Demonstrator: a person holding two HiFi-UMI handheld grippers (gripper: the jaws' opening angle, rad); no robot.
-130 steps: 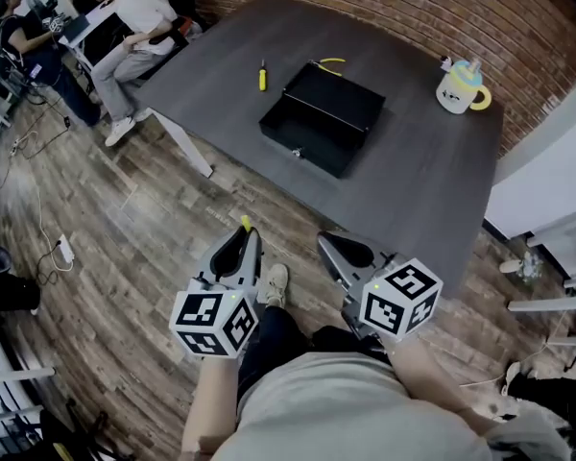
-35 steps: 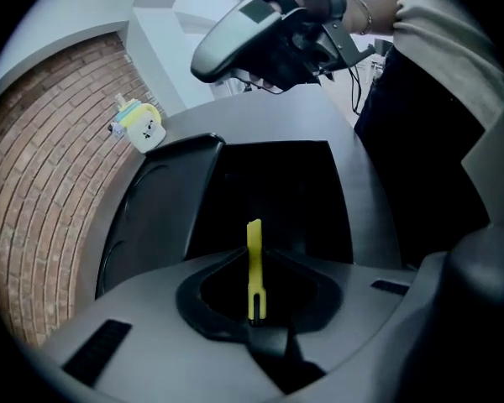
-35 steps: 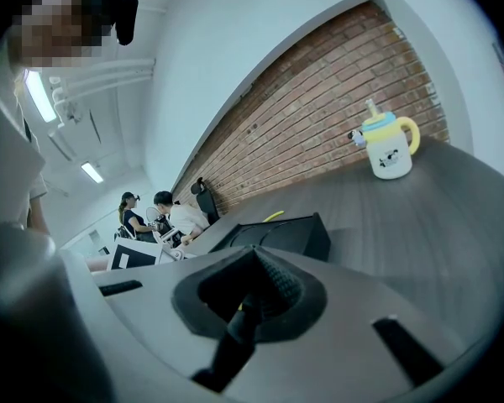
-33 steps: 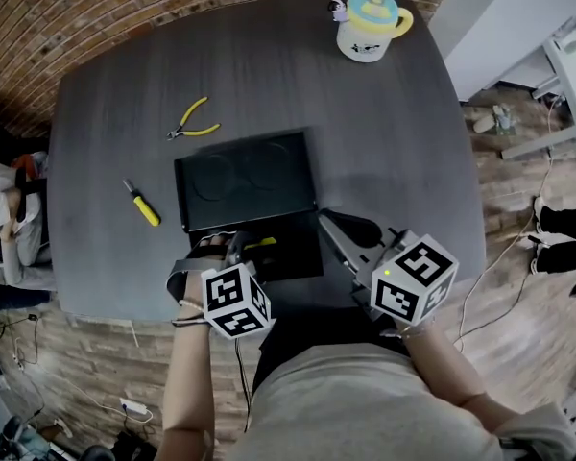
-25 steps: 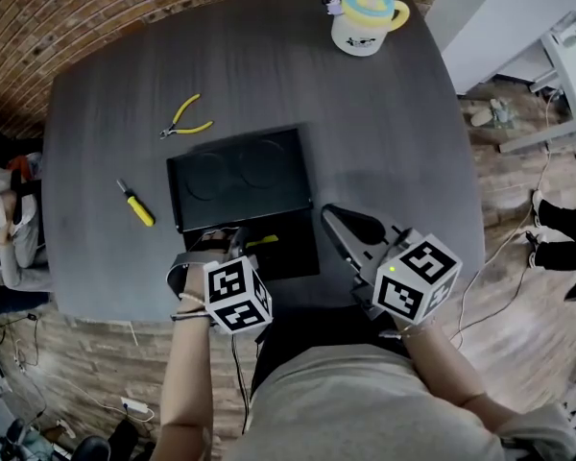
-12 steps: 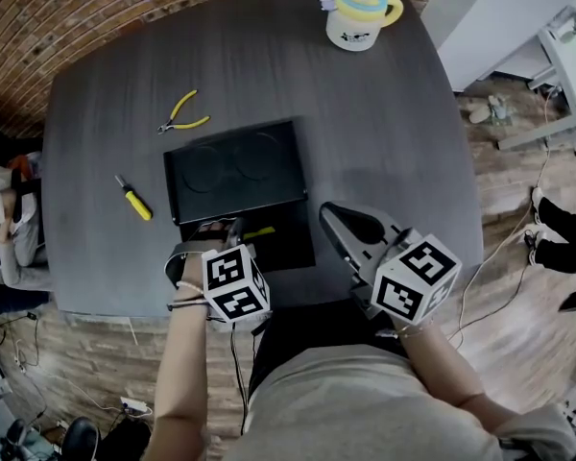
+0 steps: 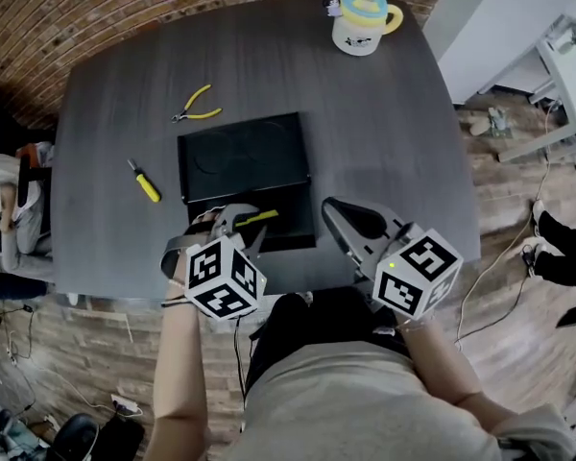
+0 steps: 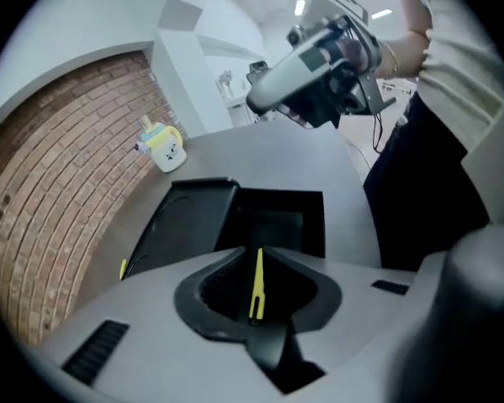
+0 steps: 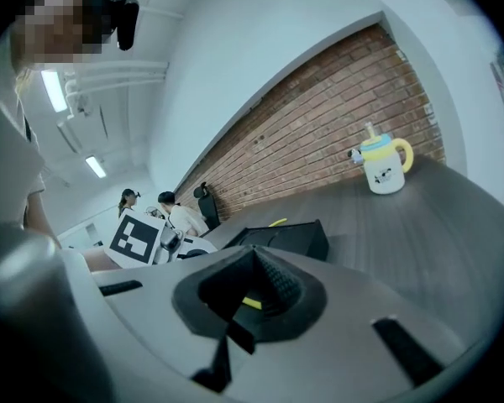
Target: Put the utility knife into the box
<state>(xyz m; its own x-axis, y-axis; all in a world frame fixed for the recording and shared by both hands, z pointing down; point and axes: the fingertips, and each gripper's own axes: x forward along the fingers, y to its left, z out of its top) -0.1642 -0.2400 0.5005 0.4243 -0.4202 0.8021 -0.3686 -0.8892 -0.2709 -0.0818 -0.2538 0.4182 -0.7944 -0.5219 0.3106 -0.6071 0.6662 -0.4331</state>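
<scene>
Dark surface [image 7: 403, 142]: left gripper [image 7: 242, 221] fingers grasp utility knife [image 8: 256, 285] over box [image 7: 245, 157]; right gripper [image 7: 338, 211] clenched, empty. Next, likely: lower, release.

The box [image 7: 294, 225] gapes upward, its lid [image 7: 242, 157] flat on the far side. The left gripper [image 7: 242, 225] with the utility knife [image 7: 262, 216] covers its near left part. The right gripper [image 7: 336, 209] hangs just right of it. Farther right the table [image 7: 403, 142] lies free; a screwdriver [image 7: 144, 181] lies left.
</scene>
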